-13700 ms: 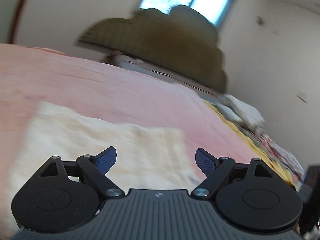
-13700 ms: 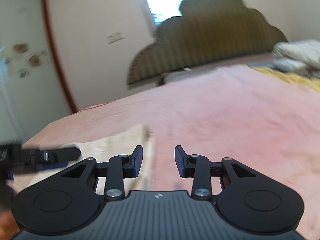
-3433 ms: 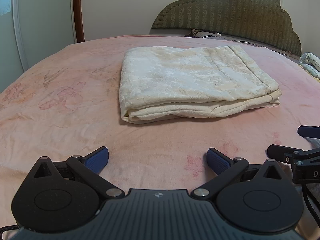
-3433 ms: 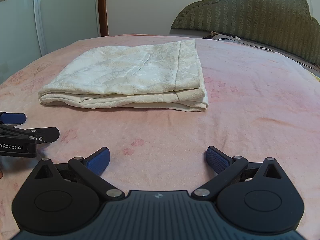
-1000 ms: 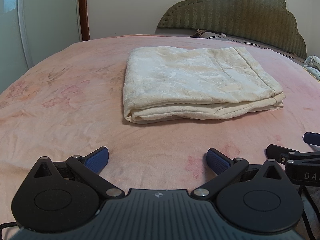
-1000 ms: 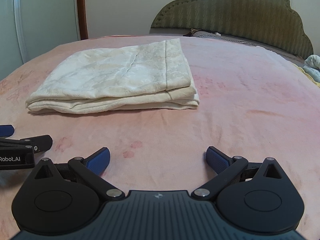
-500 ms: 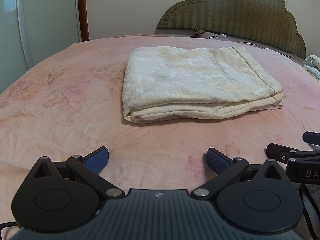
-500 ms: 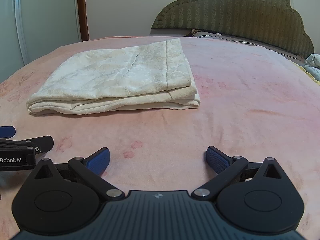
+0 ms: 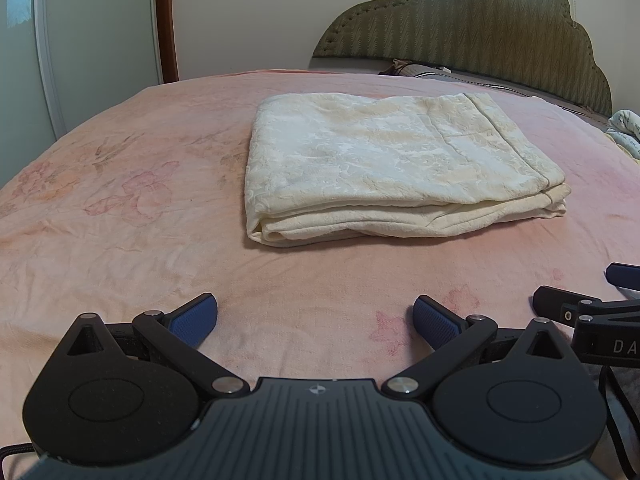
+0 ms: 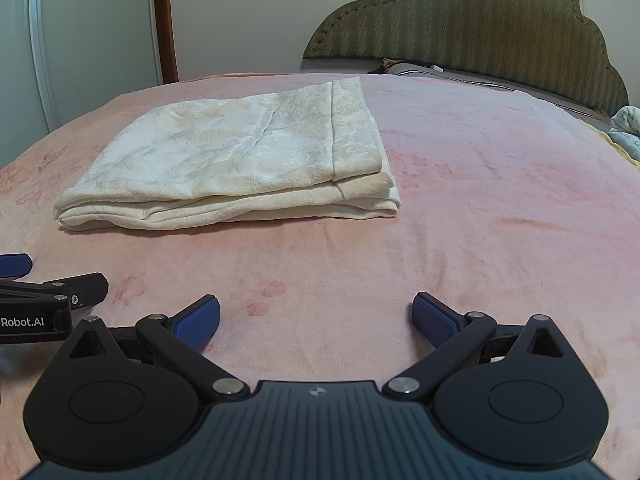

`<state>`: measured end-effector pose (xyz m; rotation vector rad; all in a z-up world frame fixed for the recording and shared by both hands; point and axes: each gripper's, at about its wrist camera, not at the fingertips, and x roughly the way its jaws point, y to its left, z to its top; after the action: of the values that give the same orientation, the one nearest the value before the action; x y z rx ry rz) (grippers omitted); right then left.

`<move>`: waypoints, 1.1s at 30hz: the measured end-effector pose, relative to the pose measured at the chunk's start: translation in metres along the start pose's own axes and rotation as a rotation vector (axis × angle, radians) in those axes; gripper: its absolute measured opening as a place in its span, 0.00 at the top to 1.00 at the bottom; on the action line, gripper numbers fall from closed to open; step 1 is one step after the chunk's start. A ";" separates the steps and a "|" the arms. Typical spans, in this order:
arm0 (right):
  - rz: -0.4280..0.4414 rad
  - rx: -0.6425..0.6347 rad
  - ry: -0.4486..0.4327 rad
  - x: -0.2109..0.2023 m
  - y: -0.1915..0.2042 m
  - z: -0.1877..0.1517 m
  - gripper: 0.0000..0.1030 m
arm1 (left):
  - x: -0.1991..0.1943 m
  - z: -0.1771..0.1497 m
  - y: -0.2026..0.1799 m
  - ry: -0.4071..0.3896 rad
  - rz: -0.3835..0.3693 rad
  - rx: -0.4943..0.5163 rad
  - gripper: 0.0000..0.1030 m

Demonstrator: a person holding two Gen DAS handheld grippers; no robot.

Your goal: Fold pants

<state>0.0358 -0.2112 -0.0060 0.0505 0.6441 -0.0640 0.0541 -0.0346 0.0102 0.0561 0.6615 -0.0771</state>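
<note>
Cream patterned pants [image 9: 392,168] lie folded into a flat rectangle of several layers on the pink bedspread [image 9: 120,240]; the right wrist view shows the same pants [image 10: 240,164] left of centre. My left gripper [image 9: 315,320] hovers open over the bedspread, short of the pants' near edge, nothing between its blue pads. My right gripper [image 10: 316,320] is also open and empty, to the right of the left one and equally far back. Each view catches the other gripper at its side edge.
A green padded headboard [image 9: 472,36] stands at the far end with a pillow below it. A pale wardrobe door [image 9: 92,40] and brown door frame are at the left. Crumpled bedding [image 9: 628,128] lies at the right edge.
Since 13.7 s ago both grippers drew back from the pants, which now lie folded. Over the last second, only slight camera drift; both grippers stay open.
</note>
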 end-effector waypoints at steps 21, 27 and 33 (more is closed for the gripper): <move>0.000 0.000 0.000 0.000 0.000 0.000 0.00 | 0.002 0.003 -0.001 0.005 0.006 -0.004 0.00; 0.000 0.000 -0.001 0.000 0.000 0.000 0.00 | 0.004 0.003 0.002 0.003 0.004 -0.006 0.00; 0.001 0.001 -0.001 0.000 0.000 0.000 0.00 | 0.004 0.003 0.002 0.003 0.003 -0.006 0.00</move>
<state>0.0355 -0.2117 -0.0062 0.0512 0.6434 -0.0636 0.0592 -0.0333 0.0103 0.0511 0.6647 -0.0720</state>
